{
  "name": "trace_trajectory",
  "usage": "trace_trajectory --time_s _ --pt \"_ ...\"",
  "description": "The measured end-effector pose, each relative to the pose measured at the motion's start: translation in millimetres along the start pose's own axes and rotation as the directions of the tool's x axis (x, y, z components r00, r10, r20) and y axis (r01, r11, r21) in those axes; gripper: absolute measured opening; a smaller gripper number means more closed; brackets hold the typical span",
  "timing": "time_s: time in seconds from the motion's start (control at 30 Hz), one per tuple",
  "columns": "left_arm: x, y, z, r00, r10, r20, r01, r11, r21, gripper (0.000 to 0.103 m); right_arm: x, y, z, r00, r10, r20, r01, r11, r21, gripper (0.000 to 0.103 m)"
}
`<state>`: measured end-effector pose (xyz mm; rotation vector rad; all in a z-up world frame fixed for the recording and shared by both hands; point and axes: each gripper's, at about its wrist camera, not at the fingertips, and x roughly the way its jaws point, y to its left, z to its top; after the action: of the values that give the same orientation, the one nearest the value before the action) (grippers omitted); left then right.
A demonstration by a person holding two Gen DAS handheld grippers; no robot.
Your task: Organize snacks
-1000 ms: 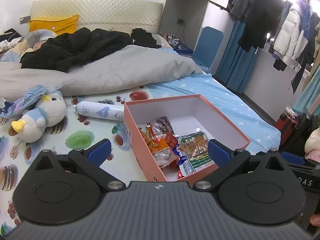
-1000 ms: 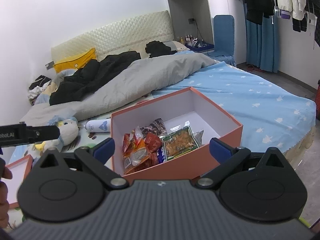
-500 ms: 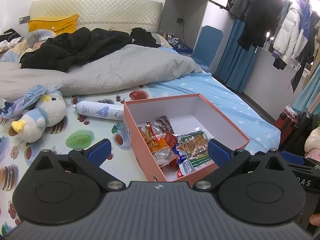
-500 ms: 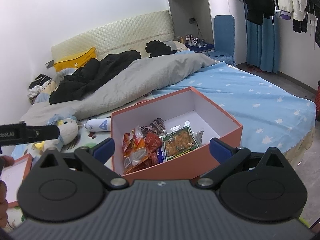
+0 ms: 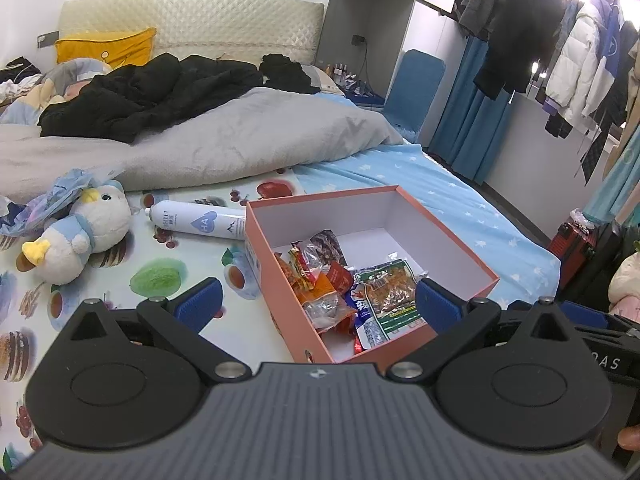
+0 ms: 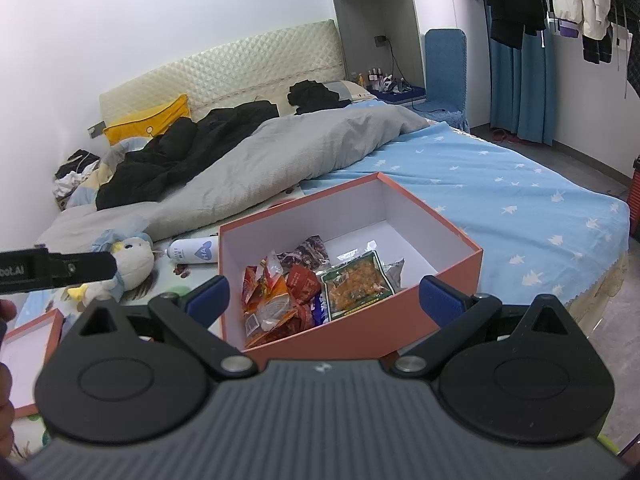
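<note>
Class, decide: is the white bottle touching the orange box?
Cannot tell. In both wrist views the white bottle ends right at the orange box wall, which hides the end nearest it.

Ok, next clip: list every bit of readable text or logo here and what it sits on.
"HA" in a blue heart: white bottle, lying on the mat beside the orange box; its other print is too small to read.
"bot.AI", cut off: left gripper.
"DAS", cut off: right gripper.
Snack packets: print too blurred to read.
</note>
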<state>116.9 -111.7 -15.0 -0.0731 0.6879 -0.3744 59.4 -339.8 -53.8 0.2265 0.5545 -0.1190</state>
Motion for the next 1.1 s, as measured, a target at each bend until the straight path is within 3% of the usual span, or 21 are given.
trace_trajectory --time_s 1.1 --pt "1.4 -2.9 -0.8 1.0 0.01 0.008 -0.01 1.0 0.02 0.103 -0.1 5.2 0.5 1.0 -0.007 0.014 0.007 1.0 0.002 0.103"
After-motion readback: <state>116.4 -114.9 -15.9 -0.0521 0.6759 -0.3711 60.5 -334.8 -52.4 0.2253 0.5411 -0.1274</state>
